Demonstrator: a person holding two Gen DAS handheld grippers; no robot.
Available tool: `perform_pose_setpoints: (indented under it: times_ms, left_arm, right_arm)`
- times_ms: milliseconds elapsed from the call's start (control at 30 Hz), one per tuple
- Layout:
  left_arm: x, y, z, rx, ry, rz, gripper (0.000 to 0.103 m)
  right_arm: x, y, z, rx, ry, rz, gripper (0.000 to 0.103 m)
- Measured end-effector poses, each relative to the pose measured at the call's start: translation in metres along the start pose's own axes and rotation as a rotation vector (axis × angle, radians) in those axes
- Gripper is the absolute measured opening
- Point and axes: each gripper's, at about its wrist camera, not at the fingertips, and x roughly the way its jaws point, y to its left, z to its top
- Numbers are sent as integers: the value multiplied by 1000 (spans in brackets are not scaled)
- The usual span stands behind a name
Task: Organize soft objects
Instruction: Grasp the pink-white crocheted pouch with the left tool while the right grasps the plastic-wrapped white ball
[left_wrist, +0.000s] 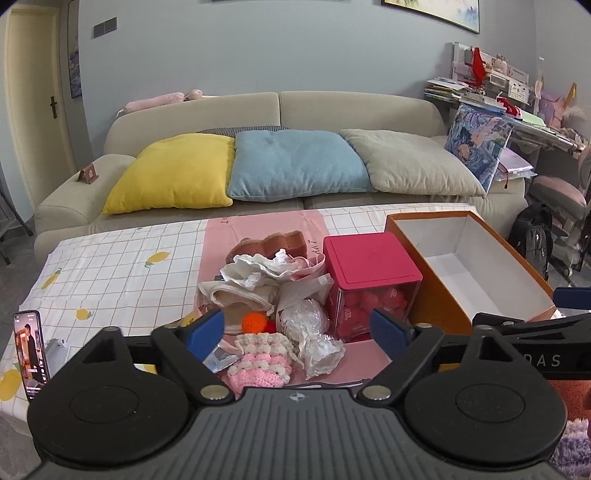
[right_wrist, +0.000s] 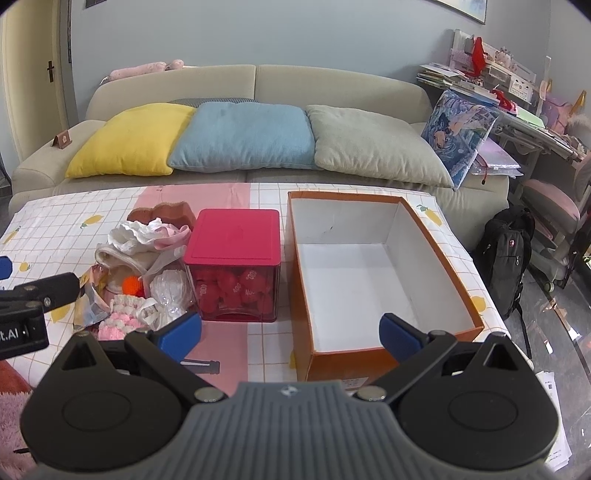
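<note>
A heap of soft things lies on the table: a pink-and-white crocheted pouch (left_wrist: 258, 367) (right_wrist: 122, 321), an orange knitted ball (left_wrist: 254, 322) (right_wrist: 132, 285), crumpled white cloth (left_wrist: 258, 267) (right_wrist: 136, 230), a beige fabric piece (left_wrist: 236, 297), a brown sponge-like piece (left_wrist: 273, 243) (right_wrist: 164, 213) and a clear plastic bag (left_wrist: 314, 332) (right_wrist: 170, 291). My left gripper (left_wrist: 297, 332) is open, its blue pads straddling the near side of the heap. My right gripper (right_wrist: 290, 334) is open over the near left corner of the empty orange box (right_wrist: 384, 266) (left_wrist: 472, 273).
A red-lidded clear cube (left_wrist: 369, 273) (right_wrist: 236, 266) of red items stands between heap and box. A phone (left_wrist: 31, 350) leans at the table's left edge. A black pen (right_wrist: 201, 365) lies near the front. Behind is a sofa (left_wrist: 258, 110) with cushions. A black backpack (right_wrist: 506, 254) stands right.
</note>
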Motion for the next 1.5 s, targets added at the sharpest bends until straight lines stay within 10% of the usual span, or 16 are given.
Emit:
perform_pose_setpoints:
  times_ms: [433,733,867,1500]
  left_arm:
    - [28,38,-8,-75,57,-140,85]
    - [65,76,-29,-145,212,-139,58]
    - [83,87,-33,-182,234,-148,58]
    - [156,72,-59,-50,328,-104,81]
  right_arm:
    - [18,7,10,-49,-58,149,100]
    - [68,47,11,-156,27,313,58]
    - [96,70,6,-200,84,357,48]
    - [215,109,2,-92,280,403,57]
